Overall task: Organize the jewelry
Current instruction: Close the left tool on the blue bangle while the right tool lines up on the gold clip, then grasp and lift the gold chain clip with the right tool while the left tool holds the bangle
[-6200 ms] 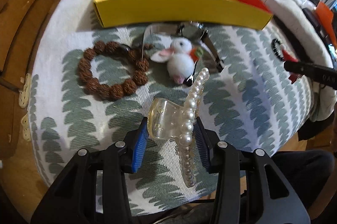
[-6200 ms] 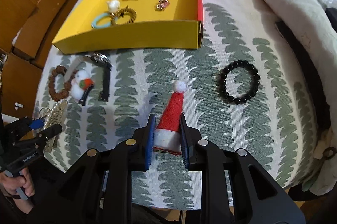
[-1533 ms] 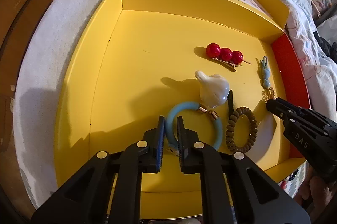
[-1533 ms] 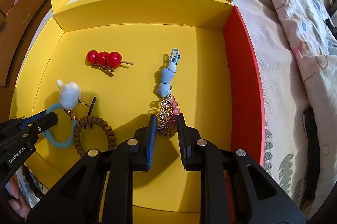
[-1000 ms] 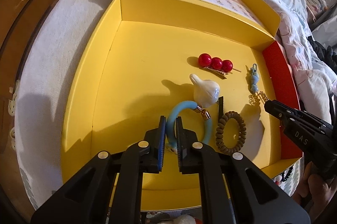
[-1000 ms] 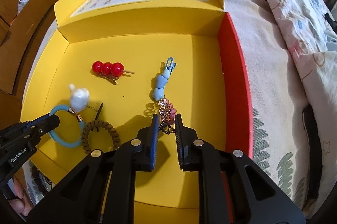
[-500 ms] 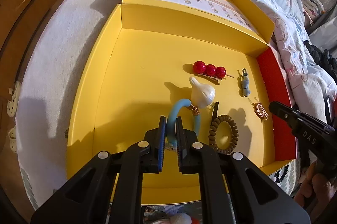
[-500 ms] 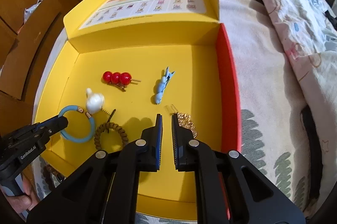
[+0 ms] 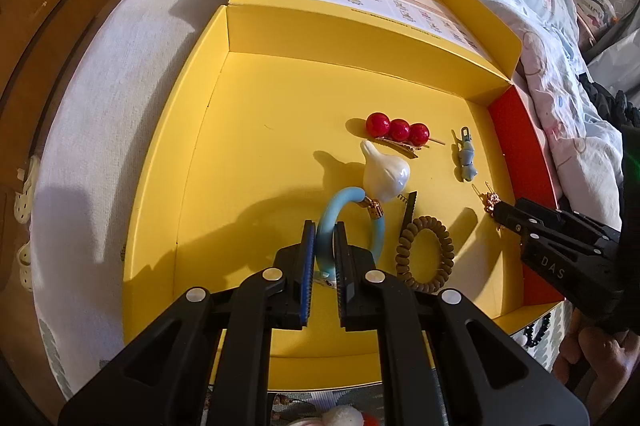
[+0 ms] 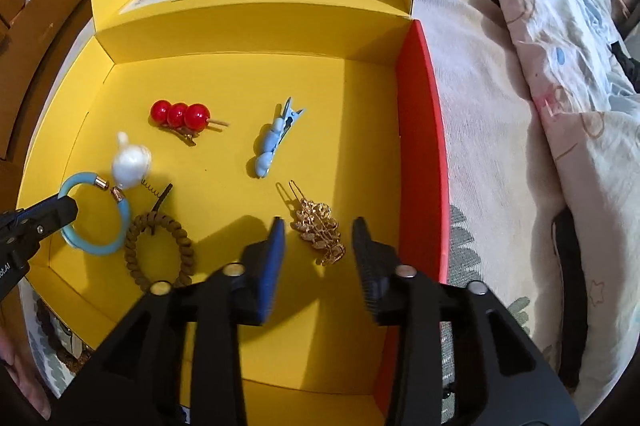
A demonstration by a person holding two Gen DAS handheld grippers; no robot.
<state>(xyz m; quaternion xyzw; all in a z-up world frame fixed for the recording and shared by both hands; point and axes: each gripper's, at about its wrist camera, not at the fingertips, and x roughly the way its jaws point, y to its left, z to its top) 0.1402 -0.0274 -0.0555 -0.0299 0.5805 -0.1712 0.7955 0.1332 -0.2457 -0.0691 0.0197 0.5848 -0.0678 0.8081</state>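
A shallow yellow cardboard box point(image 10: 224, 73) with one red side wall is seen open on the bed, its printed lid flap folded back at twelve o'clock. Six hair pieces are held in it. A red three-bead hair clip point(image 10: 180, 114) is laid toward eleven o'clock of the floor's middle, and a pale blue clip point(image 10: 271, 141) lies at about one o'clock of it. A brown spiral hair tie point(image 10: 160, 250) is set at seven o'clock, touching a thin black pin (only partly seen).

The light blue hair tie point(image 9: 334, 222) with its white garlic-shaped charm point(image 9: 385, 173) is pinched by the left gripper point(image 9: 323, 232), whose pads are closed tight on the band, the charm tilted toward one o'clock.

The right gripper point(image 10: 318, 226) has just been opened about halfway; the gold filigree hairpin point(image 10: 318, 232) lies on the box floor between its pads, untouched by either, near the red wall at four o'clock.
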